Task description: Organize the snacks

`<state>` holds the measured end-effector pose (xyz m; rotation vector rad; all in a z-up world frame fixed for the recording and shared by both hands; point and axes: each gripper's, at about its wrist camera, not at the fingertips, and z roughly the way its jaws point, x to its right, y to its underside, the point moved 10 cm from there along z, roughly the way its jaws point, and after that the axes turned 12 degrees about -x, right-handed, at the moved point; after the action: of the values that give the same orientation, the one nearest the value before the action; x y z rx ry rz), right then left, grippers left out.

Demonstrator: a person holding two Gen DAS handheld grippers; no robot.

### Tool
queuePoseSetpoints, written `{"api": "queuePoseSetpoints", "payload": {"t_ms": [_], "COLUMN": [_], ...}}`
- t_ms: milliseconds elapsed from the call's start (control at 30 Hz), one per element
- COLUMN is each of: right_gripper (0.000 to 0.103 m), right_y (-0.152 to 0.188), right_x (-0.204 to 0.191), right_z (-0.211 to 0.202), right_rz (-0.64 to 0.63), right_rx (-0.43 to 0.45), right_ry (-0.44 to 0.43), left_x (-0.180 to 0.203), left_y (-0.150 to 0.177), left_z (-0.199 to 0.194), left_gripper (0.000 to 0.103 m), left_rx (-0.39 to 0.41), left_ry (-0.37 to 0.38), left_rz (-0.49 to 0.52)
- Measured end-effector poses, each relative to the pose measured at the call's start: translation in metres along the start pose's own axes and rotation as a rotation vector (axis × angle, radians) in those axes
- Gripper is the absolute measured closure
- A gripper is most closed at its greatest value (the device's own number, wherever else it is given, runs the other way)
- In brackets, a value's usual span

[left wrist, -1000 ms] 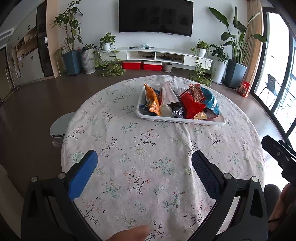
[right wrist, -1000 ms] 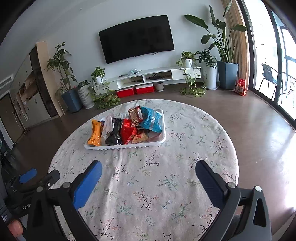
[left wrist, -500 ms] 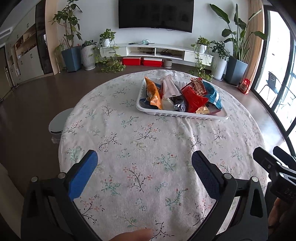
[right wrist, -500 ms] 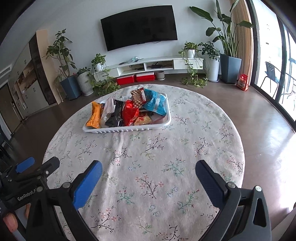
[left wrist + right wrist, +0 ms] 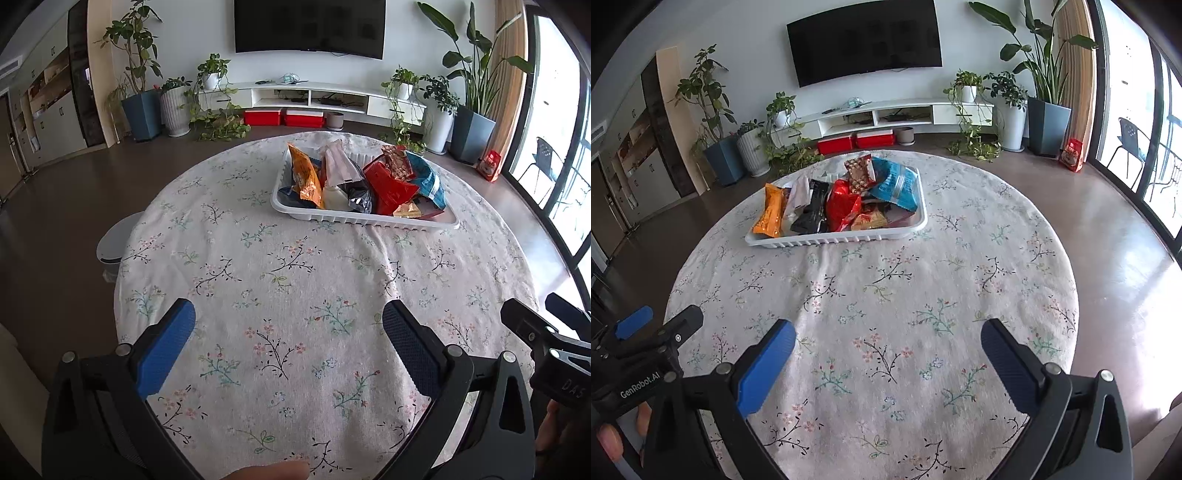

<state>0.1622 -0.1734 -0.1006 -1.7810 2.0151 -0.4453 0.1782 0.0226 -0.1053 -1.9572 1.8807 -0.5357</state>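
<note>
- Left wrist view: white tray (image 5: pixel 364 220) on the round floral table (image 5: pixel 295 295), and every snack packet (image 5: pixel 388 184) is piled inside it; none lies on the cloth around it.
- Left gripper (image 5: pixel 288 332) and right gripper (image 5: pixel 888 343) hover well short of the tray, both spread wide and empty.
- Sorted already, or a heap awaiting arranging? Can't call it.
- Tray's long axis runs crosswise; orange packet (image 5: pixel 771 211) lies along its left end.

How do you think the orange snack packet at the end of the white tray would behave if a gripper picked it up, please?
The orange snack packet is a thin crinkled pouch, so it would probably flex and crumple rather than stay stiff. It looks light for its size. Its glossy film may slip between the pads. It leans on neighbouring packets in the white tray, so lifting it could shift them.
</note>
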Motion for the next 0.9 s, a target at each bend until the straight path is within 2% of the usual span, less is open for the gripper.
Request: {"api": "queuePoseSetpoints", "payload": {"t_ms": [900], "right_gripper": [0.000], "right_y": [0.0067], "right_x": [-0.0048], "right_z": [0.0062], "right_rz": [-0.023], "right_rx": [-0.028], "right_ry": [0.019], "left_x": [-0.0004], "left_y": [0.0034], "left_z": [0.0038], "left_gripper": [0.000], "left_rx": [-0.005], "left_ry": [-0.001], "left_rz": [-0.001]}}
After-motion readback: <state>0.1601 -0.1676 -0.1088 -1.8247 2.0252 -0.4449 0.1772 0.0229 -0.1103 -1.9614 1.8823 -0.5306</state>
